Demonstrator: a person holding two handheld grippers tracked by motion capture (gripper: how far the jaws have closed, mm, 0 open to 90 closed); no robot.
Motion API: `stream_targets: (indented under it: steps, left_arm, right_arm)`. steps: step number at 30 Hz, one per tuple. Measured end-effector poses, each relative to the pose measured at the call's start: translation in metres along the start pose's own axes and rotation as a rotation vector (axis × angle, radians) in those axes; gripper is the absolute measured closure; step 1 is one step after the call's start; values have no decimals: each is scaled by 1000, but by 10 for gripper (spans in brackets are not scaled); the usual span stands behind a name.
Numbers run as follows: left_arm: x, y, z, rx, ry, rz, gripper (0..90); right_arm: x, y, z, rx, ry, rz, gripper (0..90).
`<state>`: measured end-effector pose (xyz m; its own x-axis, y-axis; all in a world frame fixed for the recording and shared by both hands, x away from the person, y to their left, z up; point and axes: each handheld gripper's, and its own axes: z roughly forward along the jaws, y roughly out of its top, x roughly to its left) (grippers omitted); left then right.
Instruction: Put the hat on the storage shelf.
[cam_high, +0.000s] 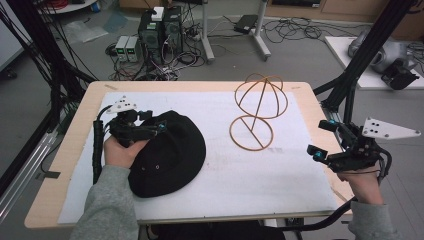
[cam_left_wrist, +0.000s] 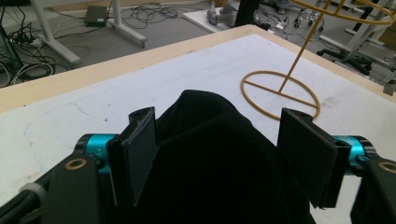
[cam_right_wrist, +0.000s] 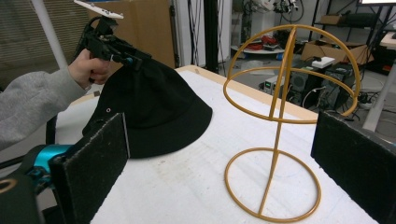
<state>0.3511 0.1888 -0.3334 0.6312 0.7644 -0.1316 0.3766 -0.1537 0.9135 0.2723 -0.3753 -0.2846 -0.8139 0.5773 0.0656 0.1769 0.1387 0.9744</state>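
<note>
Left hand-held gripper (cam_high: 150, 121) sits over the near-left part of the black bucket hat (cam_high: 170, 155), jaws spread wide; in the left gripper view the hat's crown (cam_left_wrist: 210, 140) rises between the two pads without either pad visibly pressing it, so released, not clamped. Hat lies on the white sheet (cam_high: 280, 170) covering the bench (cam_high: 75, 130), brim flat on the sheet on the side away from this hand-held gripper; the brim nearest the person stops short of the sheet's front edge. Ahead and to the right of the left hand-held gripper stands the yellow wire hat stand (cam_high: 257, 112), ring base flat on the sheet, a rod rising to a hooped globe frame; a bare strip of sheet separates hat brim from ring base. Right hand-held gripper (cam_high: 320, 137) is held off the bench's right edge, above the floor side, jaws wide apart and holding nothing. In the right gripper view the stand (cam_right_wrist: 280, 126) sits straight ahead between its pads, near; the hat (cam_right_wrist: 149, 107) lies farther off to its left, with the other hand (cam_right_wrist: 88, 67) and hand-held gripper at the crown. Open sheet lies between the right hand-held gripper and the stand, and in front of the stand toward the person. Stand's globe reaches close to the bench's far edge.
</note>
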Motion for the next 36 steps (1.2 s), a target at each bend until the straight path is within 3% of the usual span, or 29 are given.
stream_targets:
  steps: [5,8,9,16,28,36]
  left_arm:
    - [0,-1,1,16,1,6,406]
    - [0,-1,1,32,-6,12,555]
    - [0,-1,2,35,-10,10,555]
    - [1,-2,1,62,6,27,813]
    - [0,-2,0,52,-5,16,842]
    - [0,1,-6,29,-39,6,845]
  right_arm:
    - [0,0,0,2,1,3,34]
    - [0,0,1,7,1,-3,34]
    - [0,0,1,7,1,-3,34]
    - [0,-1,2,7,3,0,34]
    - [0,-1,2,6,2,-2,34]
    - [-1,-1,4,8,4,0,34]
